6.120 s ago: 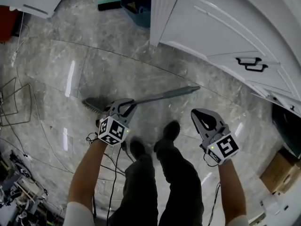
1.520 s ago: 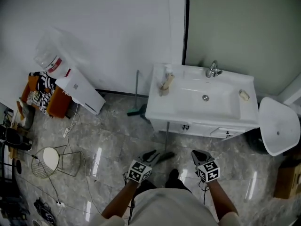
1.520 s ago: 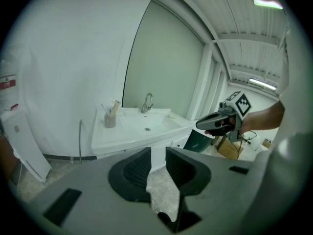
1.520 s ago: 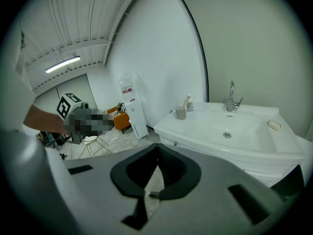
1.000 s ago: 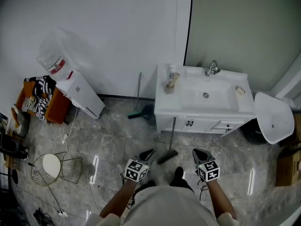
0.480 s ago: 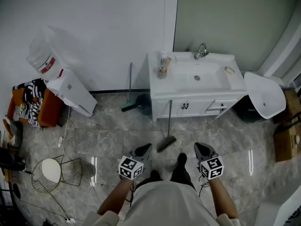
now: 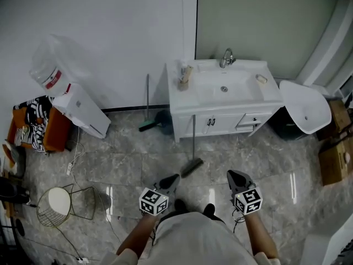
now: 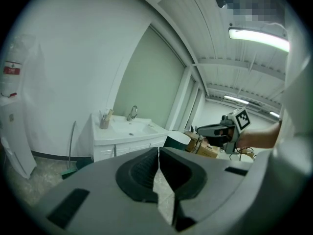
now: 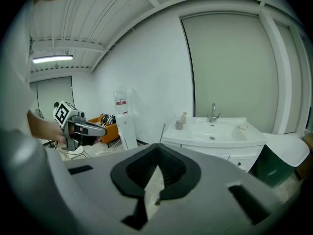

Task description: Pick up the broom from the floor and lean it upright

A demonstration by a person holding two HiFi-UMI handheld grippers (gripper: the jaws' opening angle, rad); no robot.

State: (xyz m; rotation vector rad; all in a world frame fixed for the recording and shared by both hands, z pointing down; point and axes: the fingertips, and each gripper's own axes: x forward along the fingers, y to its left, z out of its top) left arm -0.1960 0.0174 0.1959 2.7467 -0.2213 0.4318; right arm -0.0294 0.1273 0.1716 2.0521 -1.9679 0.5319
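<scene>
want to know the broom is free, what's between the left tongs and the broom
Only bare floor, in the head view; the left tongs, shut and empty, are apart from the broom.

floor (image 7: 127, 164): grey marble | on it: broom (image 7: 192, 166); vanity (image 7: 220, 127); wire stool (image 7: 58, 202)

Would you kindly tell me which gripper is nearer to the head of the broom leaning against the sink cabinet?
Left. In the head view, the left gripper sits just below and left of the broom head, not touching it; the right gripper is farther off to its right.
</scene>
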